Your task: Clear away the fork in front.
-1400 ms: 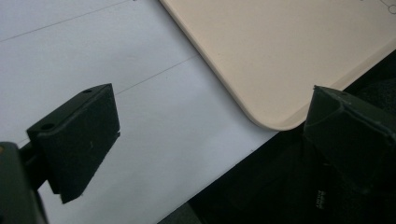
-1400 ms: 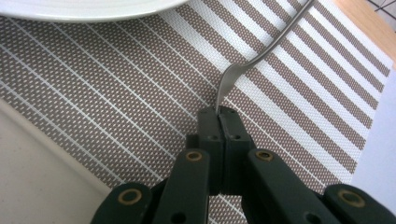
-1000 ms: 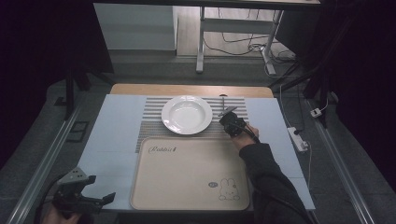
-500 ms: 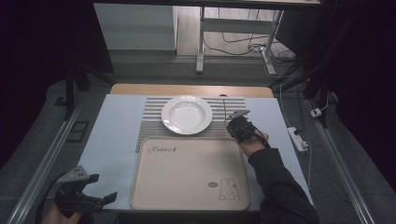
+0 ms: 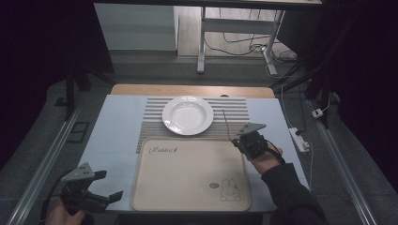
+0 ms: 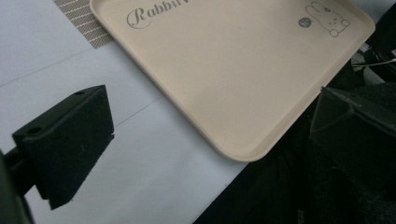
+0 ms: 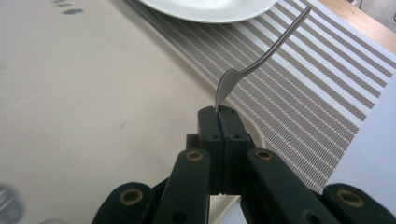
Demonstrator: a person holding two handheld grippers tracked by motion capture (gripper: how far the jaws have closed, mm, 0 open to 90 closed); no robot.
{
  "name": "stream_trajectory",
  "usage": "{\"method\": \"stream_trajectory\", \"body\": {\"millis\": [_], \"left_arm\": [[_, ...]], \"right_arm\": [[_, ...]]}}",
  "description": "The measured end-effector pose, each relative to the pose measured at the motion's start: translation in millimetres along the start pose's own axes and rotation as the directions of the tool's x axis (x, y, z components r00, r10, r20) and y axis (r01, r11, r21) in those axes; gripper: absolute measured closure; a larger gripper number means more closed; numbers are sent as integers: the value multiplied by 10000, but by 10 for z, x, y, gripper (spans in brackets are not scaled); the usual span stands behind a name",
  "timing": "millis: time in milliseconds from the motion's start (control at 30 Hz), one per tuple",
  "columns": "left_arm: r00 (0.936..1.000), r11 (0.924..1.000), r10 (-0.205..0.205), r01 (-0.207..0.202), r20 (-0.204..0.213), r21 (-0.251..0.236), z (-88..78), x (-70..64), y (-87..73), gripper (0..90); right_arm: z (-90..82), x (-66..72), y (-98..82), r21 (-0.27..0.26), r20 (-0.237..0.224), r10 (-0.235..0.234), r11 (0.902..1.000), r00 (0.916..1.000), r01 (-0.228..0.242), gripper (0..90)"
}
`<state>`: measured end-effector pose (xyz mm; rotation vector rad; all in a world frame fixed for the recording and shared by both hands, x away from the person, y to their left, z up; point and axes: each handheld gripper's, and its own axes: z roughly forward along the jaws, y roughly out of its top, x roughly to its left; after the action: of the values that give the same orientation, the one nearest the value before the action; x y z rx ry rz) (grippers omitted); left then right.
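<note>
Plate: empty, on striped mat.
Tray: empty.
Fork: clamped in right gripper, handle pointing away.
Left gripper: jaws wide, empty.

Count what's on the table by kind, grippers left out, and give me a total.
Plate: 1
Tray: 1
Striped placemat: 1
Metal utensil, clamped in the right gripper: 1
Total: 4

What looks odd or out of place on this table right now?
Nothing is spilled or damaged. One oddity: the right gripper pinches the thin metal utensil by its broad head, handle sticking out over the striped grey placemat. The white round plate and beige rabbit tray sit square.
</note>
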<state>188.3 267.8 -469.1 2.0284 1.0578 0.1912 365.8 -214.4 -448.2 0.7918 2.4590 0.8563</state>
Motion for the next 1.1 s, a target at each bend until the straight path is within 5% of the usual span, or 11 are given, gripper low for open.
{"method": "stream_trajectory", "body": {"millis": [367, 700, 1100], "left_arm": [[9996, 9999, 131, -133, 267, 84, 96, 23, 84, 0], [9964, 9983, 543, -555, 652, 163, 256, 39, 237, 0], [9859, 9925, 1111, -1165, 1248, 368, 475, 22, 420, 0]], "right_arm": [[-333, 210, -211, -467, -947, -66, 9989, 9955, 22, 898], [-472, 430, -303, -761, -2047, -461, 9966, 9777, 310, 898], [-540, 722, -317, -1393, -3506, -1371, 9859, 9265, 931, 899]]}}
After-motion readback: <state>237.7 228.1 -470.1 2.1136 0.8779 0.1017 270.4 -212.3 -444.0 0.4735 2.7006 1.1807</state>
